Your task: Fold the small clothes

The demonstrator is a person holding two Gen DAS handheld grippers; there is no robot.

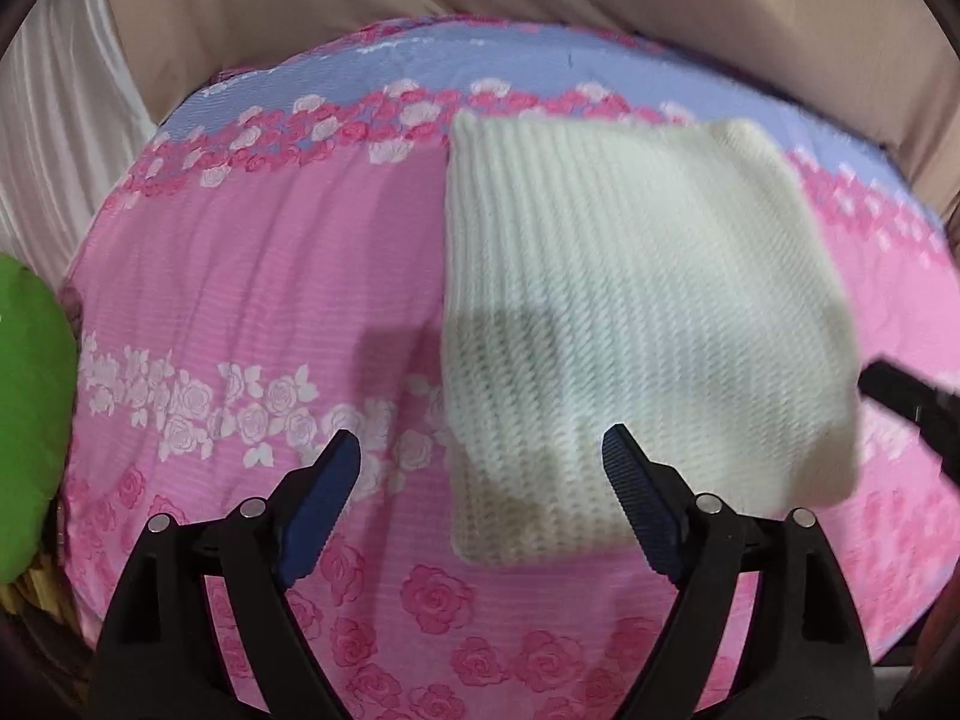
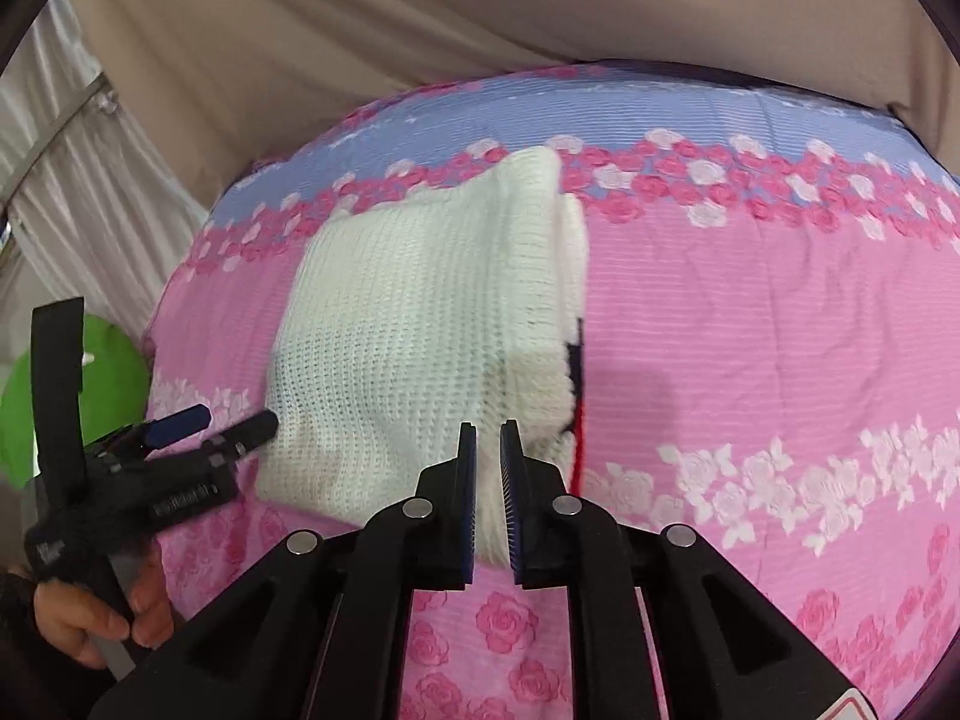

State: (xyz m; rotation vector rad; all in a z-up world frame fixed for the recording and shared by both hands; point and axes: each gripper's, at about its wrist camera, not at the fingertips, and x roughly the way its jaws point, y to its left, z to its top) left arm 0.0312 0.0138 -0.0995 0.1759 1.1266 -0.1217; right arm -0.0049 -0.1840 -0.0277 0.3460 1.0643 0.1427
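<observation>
My right tongs [image 2: 487, 438] pinch the near edge of the folded white knitted garment [image 2: 420, 324]. It stretches toward twelve o'clock. My left tongs [image 1: 480, 450], spread wide, hover at its nine-o'clock side.

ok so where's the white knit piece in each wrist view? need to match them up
Left wrist: white knit garment lies right of centre, beyond the open left gripper.
Right wrist: white knit garment sits left of centre, its near edge between the right gripper fingers.
Shared landmark: green cushion at the left edge of both, off the pink rose bedsheet.
</observation>
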